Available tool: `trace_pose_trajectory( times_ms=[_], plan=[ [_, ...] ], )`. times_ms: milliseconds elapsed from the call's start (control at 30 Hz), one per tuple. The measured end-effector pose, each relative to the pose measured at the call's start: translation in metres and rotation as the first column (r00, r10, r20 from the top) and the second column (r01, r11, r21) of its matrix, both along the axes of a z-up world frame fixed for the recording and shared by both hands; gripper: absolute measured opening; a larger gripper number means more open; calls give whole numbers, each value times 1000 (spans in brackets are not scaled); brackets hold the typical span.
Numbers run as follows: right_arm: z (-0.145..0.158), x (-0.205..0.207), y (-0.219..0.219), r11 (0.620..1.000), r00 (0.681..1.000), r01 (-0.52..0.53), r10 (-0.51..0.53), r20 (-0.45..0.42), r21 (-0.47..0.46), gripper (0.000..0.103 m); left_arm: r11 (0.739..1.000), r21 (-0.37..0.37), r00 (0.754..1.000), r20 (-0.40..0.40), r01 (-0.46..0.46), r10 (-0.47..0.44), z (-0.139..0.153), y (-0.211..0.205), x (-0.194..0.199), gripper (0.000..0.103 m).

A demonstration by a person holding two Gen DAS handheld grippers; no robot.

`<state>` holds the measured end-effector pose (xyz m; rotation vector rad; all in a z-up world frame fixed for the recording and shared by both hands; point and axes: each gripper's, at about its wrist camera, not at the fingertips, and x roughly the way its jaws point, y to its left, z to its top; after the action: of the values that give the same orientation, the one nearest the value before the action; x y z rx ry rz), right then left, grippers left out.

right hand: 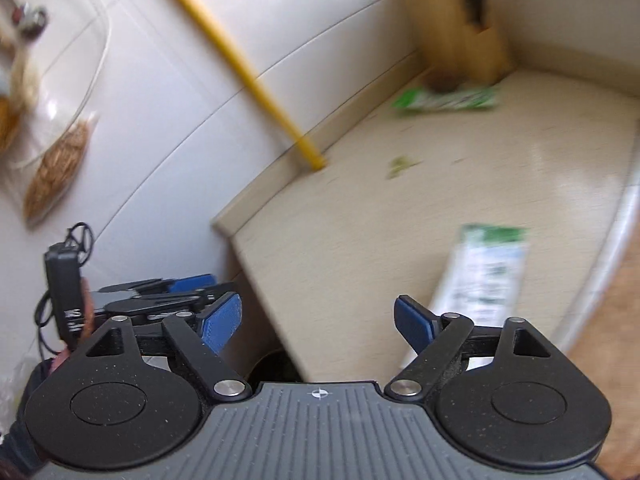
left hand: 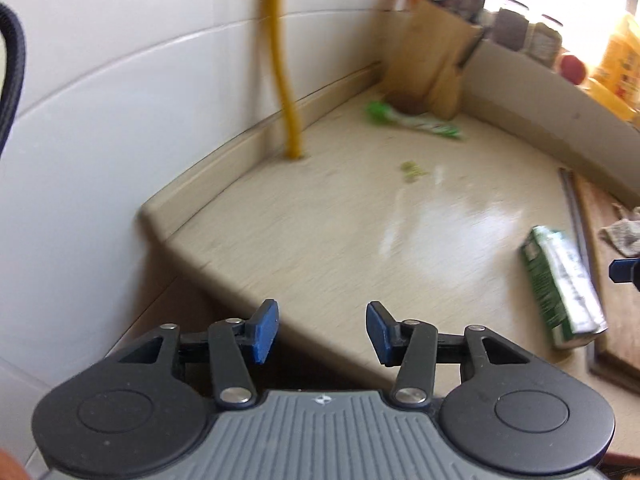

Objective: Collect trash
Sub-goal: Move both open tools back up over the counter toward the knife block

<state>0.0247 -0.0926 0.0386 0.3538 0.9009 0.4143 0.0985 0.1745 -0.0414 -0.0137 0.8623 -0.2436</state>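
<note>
L wrist view: left tool (left hand: 322,332) sits low centre, blue pads apart w/ nothing between them, hanging over the front corner of the beige counter (left hand: 340,240). Trash is spread out ahead. A green-and-white carton (left hand: 562,286) lies flat at the right edge, just beside a wooden board (left hand: 616,280) w/ a crumpled grey wad (left hand: 622,234) on it. A green wrapper (left hand: 412,120) lies upper centre, against the foot of the knife block (left hand: 430,60). Small green scraps (left hand: 412,170) sit mid-counter, between the two. A yellow pipe (left hand: 280,60) drops from the top into the counter near the tiled wall. Heavy blur, so labels can't be read. A blue bit at far right edge is prob. the other tool's pad.

R wrist view: right tool (right hand: 318,324) low centre, pads spread wide, empty. The carton (right hand: 482,276) is lower right, just past the right pad, so it looks like the nearest pick, and the wide opening suits its broad side. The wrapper (right hand: 448,98) is upper right, by the block (right hand: 456,20); scraps (right hand: 400,166) centre. The left tool (right hand: 176,300) shows lower left, off the counter edge. A bag of brownish stuff (right hand: 56,172) hangs on the wall at left. No bin clearly seen in either view.
</note>
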Motion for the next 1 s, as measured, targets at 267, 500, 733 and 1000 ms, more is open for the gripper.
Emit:
trace_pose_trajectory(
  times_ms=[267, 500, 733, 1000],
  plan=[
    [-15, -3, -58, 994, 995, 94, -95, -14, -50, 89, 998, 18, 997, 48, 64, -65, 16, -65, 23, 49],
    [-35, 18, -37, 990, 996, 81, -86, -39, -115, 90, 993, 22, 992, 50, 113, -114, 14, -97, 42, 49],
    [-54, 41, -13, 975, 991, 93, -111, -79, -203, 90, 975, 21, 973, 53, 222, -223, 11, -115, 87, 50],
    [-60, 54, 5, 945, 986, 113, -145, -82, -308, 83, 939, 25, 936, 65, 344, -345, 12, -120, 144, 50]
  ],
)
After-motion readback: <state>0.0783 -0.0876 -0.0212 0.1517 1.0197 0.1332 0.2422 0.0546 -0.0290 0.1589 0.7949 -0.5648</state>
